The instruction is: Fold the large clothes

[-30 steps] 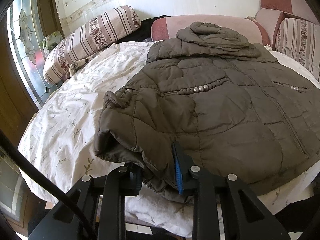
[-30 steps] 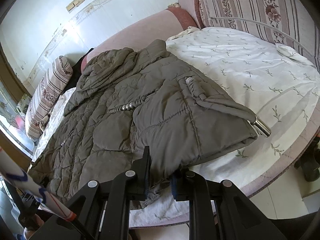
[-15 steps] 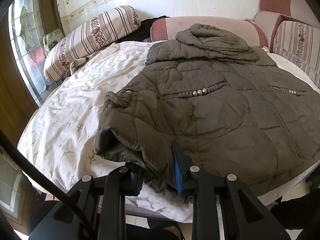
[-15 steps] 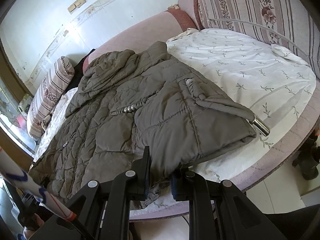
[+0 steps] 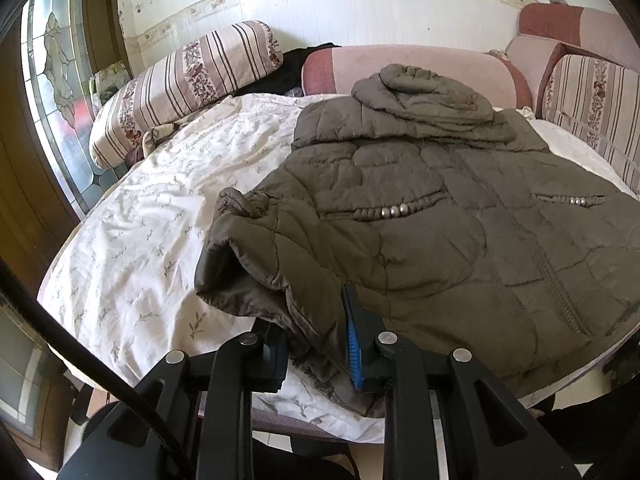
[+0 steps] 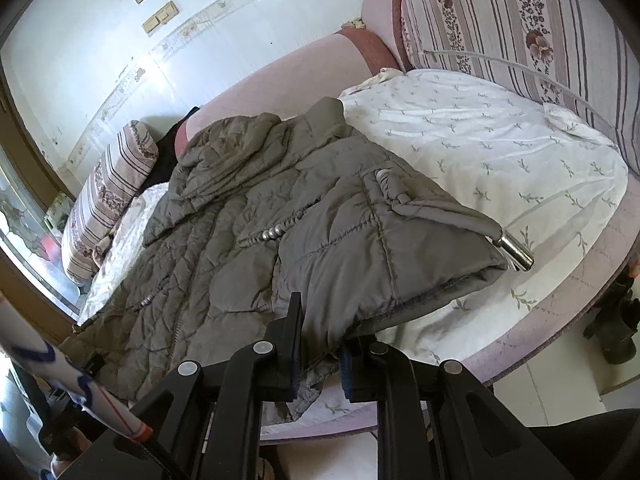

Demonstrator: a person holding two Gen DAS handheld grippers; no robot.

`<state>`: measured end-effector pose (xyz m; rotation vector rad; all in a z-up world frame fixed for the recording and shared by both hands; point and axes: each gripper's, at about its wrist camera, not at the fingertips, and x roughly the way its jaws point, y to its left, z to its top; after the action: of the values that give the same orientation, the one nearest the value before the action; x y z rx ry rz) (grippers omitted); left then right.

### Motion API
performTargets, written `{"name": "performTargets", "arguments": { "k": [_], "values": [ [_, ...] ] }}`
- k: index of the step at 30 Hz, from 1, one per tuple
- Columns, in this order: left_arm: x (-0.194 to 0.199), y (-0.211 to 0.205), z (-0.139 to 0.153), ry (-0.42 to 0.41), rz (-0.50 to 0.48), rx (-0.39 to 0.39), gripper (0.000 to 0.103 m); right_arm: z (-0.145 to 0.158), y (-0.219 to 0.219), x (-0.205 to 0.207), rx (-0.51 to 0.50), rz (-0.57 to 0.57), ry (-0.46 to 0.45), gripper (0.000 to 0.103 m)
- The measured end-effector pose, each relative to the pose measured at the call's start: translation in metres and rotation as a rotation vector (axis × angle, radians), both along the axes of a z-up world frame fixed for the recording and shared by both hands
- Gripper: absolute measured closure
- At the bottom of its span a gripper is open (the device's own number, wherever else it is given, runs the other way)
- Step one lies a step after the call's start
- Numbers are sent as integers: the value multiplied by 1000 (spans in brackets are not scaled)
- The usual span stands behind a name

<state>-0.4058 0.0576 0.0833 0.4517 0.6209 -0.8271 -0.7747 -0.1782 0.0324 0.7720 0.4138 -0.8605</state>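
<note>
Quilted olive-brown hooded jacket (image 5: 440,216) held at its near hem on a round bed.
Left wrist view: the jacket is spread on the white leaf-printed bedsheet (image 5: 152,216), and its hem is clamped by the left gripper (image 5: 318,350) beside a folded-in sleeve. Right wrist view: the hem of the jacket (image 6: 304,232) is pinched by the right gripper (image 6: 320,356); a drawstring with a metal tip (image 6: 516,254) is seen resting at the jacket's right edge.

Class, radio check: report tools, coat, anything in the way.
Left tool and right tool both shut on coat hem. Coat flat on bed. Nothing in the way.
</note>
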Motion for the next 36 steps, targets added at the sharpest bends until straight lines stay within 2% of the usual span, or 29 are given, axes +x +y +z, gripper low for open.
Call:
{"name": "performTargets", "arguments": {
  "k": [9, 17, 30, 33, 36],
  "values": [
    [0, 0, 36, -3, 3, -74, 81, 33, 1, -1, -41, 4, -36, 88],
    [6, -2, 58, 14, 6, -114, 81, 52, 1, 1, -64, 14, -50, 90],
    [19, 10, 93, -3, 15, -185, 81, 90, 4, -8, -118, 20, -115, 93],
    [22, 6, 97, -41, 26, -199, 87, 94, 0, 0, -128, 29, -92, 93],
    [31, -3, 87, 30, 1, -156, 87, 80, -8, 10, -74, 44, -43, 93]
  ]
}}
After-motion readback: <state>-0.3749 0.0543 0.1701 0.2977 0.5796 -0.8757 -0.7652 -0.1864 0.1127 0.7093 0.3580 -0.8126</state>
